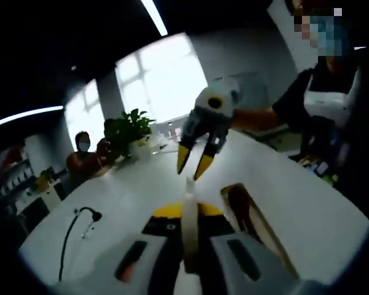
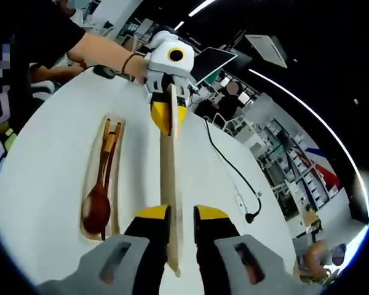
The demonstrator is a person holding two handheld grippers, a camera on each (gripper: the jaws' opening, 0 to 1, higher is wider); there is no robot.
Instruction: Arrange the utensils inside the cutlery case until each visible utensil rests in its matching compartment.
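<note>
1. The left gripper [image 1: 188, 221] clenched one end of the case lid [image 2: 168, 178] (a long pale slat).
2. The right gripper [image 2: 181, 216] straddled its other end, apparently grasping it; the cutlery case [image 2: 88, 184] held a wooden spoon [image 2: 98, 200] left of it.
3. The left gripper view showed the right gripper's jaws parted.

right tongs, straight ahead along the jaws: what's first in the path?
Likely the left tongs. They sit dead ahead at the far end of the long pale slat that runs between the right tongs toward them. The wooden case lies off to the side.

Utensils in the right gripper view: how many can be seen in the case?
2: a dark spoon and a slim dark utensil beside it, both in the case. More may be hidden.
</note>
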